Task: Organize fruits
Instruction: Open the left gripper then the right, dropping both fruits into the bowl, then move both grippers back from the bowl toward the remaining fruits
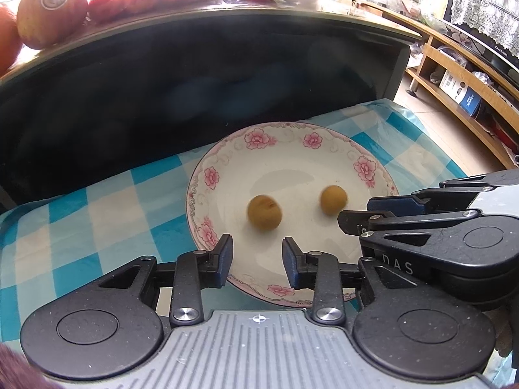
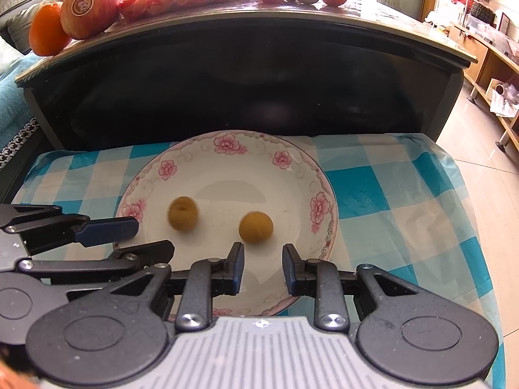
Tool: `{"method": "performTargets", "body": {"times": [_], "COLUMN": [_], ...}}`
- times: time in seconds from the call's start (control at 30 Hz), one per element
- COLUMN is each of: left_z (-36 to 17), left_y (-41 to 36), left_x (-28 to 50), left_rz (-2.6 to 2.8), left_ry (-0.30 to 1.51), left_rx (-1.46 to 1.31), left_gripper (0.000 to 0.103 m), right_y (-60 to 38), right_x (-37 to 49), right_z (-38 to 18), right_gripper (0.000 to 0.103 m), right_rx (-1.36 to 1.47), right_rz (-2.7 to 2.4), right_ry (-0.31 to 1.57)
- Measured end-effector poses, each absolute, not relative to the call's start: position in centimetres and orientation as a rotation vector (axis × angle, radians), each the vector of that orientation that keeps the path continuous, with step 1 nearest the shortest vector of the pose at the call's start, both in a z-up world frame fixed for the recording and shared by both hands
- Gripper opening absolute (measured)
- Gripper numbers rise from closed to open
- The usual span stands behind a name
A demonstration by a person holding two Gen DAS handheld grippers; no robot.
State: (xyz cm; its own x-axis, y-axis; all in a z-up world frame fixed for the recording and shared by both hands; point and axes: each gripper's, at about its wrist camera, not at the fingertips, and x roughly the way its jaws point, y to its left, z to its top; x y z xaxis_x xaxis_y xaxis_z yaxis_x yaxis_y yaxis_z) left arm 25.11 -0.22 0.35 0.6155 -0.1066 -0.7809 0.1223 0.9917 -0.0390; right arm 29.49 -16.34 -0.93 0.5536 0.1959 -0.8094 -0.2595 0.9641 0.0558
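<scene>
Over a floral plate [image 2: 319,175] on the checked cloth, both hand-held grippers — left [image 1: 258,254], right [image 2: 262,264] — hover open & empty. Two small brown fruits [image 2: 255,228] sit mid-plate, apart, blurred; other fruit at 12 o'clock on counter [image 2: 292,13]. Best: let them settle before closing.

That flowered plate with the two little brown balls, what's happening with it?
A person is sorting fruit with a handheld gripper in each hand. Two small brown fruits lie apart on the flowered plate, which sits on a blue checked cloth. The left gripper and right gripper both hover open at the plate's near edge, holding nothing. Oranges and other fruit wait on the dark table behind.
</scene>
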Motion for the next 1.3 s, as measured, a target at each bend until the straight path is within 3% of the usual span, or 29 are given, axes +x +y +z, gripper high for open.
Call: {"method": "performTargets", "body": {"times": [0.33,1.3], "left_z": [1.1,4.3], "left_y": [0.0,0.7], "left_x": [24.7,20.3], "left_rz": [-0.094,-0.085], "left_ry": [0.869,0.807], "left_rx": [0.02,0.027], "left_gripper": [0.061,0.066], "right_y": [-16.6,-15.8], "right_x": [29.1,24.8], "right_z": [0.3,4.2], "right_gripper": [0.031,0.033], "right_rx": [-0.062,-0.062], "right_rz": [0.256,0.262], "right_ry": [0.92,0.873]}}
